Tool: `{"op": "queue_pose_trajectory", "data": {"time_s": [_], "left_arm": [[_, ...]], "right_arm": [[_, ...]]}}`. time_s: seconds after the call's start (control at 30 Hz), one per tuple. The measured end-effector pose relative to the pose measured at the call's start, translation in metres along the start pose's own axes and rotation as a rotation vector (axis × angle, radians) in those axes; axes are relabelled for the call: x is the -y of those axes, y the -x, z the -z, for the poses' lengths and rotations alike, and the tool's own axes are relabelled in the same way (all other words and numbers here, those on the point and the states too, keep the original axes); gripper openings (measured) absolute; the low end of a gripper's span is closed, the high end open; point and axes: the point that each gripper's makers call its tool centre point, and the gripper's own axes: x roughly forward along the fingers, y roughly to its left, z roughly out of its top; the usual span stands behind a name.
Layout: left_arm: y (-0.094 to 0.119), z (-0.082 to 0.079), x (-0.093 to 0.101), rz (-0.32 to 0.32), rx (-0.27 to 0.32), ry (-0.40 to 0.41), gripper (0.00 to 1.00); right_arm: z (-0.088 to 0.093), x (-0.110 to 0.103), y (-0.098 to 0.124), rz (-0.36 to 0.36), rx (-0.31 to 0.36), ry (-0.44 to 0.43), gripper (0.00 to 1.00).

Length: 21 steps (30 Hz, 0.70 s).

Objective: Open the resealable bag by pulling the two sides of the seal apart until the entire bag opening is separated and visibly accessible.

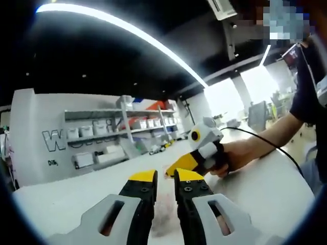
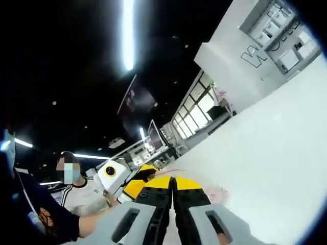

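A clear resealable bag (image 1: 163, 206) with a pinkish speckled inside lies low over the white table (image 1: 66, 199), caught between my left gripper's (image 1: 166, 177) yellow-tipped jaws, which stand narrowly apart around the film. From the right, a hand (image 1: 237, 153) brings my right gripper (image 1: 173, 168) to the bag's top edge just ahead of my left jaws. In the right gripper view, my right gripper (image 2: 173, 179) has its jaws pressed together on the bag, whose speckled film (image 2: 217, 194) shows just to their right. The left gripper (image 2: 145, 179) sits close on the left.
White table (image 2: 265, 153) stretches far ahead. Shelves with white boxes (image 1: 117, 132) line the back wall. A black cable (image 1: 271, 145) trails from the right gripper across the table. A seated person (image 2: 76, 191) is at the left of the right gripper view.
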Motion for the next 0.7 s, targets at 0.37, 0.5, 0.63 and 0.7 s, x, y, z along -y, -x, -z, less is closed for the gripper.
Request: {"op": "queue_pose_trajectory", "data": {"time_s": [0.37,0.5,0.63,0.7], "left_arm": [[0.0,0.002,-0.001,-0.004,-0.004,0.017,0.12],[0.0,0.003,-0.003,-0.009,-0.01,0.018,0.12],[0.0,0.005,-0.006,-0.018,-0.014,0.027,0.12],[0.001,0.006,-0.007,-0.019,-0.014,0.045,0.12]], "right_arm": [[0.008,-0.003,-0.003,-0.001,-0.035,0.029,0.0],[0.011,-0.004,-0.004,-0.001,-0.048,0.039,0.0],[0.014,-0.004,-0.005,-0.002,-0.063,0.051,0.0],[0.017,-0.005,-0.006,-0.002,-0.077,0.07,0.0]]}}
